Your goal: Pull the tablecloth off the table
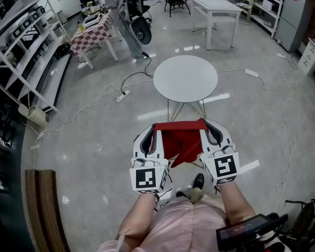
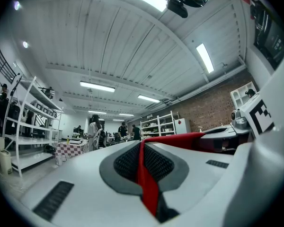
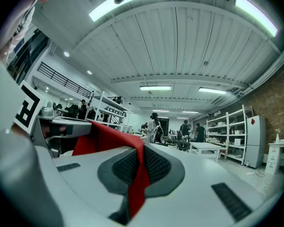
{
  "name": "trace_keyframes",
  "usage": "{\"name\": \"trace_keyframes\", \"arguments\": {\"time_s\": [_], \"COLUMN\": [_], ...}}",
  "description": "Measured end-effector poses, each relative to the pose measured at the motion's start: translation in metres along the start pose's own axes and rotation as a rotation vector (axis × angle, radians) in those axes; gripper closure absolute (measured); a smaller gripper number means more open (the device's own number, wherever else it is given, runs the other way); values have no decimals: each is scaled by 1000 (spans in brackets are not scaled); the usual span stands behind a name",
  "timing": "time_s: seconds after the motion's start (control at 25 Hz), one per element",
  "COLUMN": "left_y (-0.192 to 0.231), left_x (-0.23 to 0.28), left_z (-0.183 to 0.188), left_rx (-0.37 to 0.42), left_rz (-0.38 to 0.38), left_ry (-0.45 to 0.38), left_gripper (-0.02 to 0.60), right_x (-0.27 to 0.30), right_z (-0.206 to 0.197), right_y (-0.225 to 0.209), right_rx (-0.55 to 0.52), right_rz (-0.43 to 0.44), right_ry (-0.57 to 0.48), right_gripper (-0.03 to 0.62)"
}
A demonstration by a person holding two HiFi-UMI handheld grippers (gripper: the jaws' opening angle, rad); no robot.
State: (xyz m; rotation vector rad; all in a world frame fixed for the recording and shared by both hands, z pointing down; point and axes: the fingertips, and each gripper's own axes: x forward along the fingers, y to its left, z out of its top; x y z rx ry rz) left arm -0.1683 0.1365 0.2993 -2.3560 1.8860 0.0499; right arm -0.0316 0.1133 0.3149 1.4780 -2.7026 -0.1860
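Red tablecloth [image 1: 181,143] hangs stretched between the two tongs. One top corner is pinched in the closed left tongs [image 1: 154,127] and the other in the closed right tongs [image 1: 203,124]. It sags below and between them, apart from the round white counter [image 1: 185,77] ahead of their tips.

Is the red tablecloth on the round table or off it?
Off: the round table is bare; the red tablecloth hangs stretched between the left gripper and right gripper.

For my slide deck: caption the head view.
Left tool and right tool hold the red tablecloth between them, off the round white table.
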Motion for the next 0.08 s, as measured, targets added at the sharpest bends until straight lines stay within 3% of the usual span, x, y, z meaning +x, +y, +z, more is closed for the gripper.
{"name": "trace_keyframes", "arguments": {"time_s": [0.08], "left_y": [0], "left_x": [0], "left_z": [-1], "left_rx": [2], "left_rz": [-1], "left_ry": [-2], "left_gripper": [545], "right_x": [1], "right_z": [-2], "right_y": [0], "right_rx": [-1], "right_rz": [0], "right_ry": [-2], "right_gripper": [571]}}
